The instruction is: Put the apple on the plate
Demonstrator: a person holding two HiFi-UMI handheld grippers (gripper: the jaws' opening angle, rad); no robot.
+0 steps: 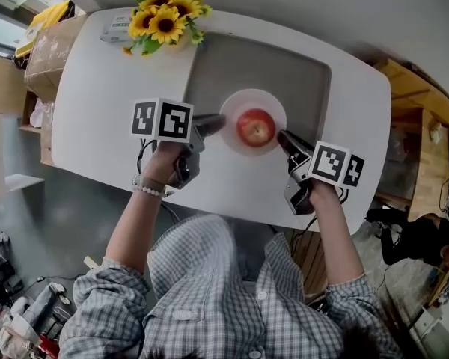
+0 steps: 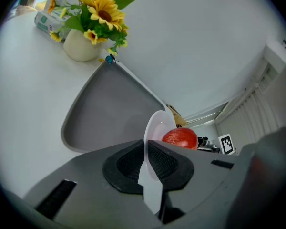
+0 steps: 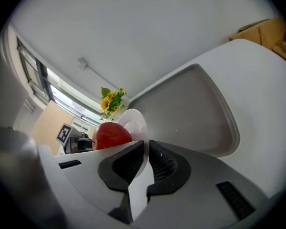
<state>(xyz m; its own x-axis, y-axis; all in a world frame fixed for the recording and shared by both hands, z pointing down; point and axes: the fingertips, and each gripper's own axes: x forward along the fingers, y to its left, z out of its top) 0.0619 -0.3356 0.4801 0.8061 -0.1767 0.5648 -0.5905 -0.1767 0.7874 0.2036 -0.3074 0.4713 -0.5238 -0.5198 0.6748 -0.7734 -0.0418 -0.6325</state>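
Note:
A red apple (image 1: 256,127) lies on a small white plate (image 1: 254,98) over the grey tray (image 1: 299,73). My left gripper (image 1: 218,123) is shut on the plate's left rim, and my right gripper (image 1: 282,135) is shut on its right rim. In the left gripper view the thin plate (image 2: 158,124) runs edge-on between the shut jaws of the left gripper (image 2: 147,149), with the apple (image 2: 180,137) just beyond. The right gripper view shows the right gripper (image 3: 146,151) pinching the plate (image 3: 133,119) the same way, the apple (image 3: 112,133) to its left.
A vase of sunflowers (image 1: 163,17) stands at the table's far left corner, next to the tray's corner. A small packet (image 1: 120,27) lies beside it. The white table (image 1: 97,111) ends close to my body; cardboard boxes (image 1: 49,47) and wooden shelving (image 1: 419,118) flank it.

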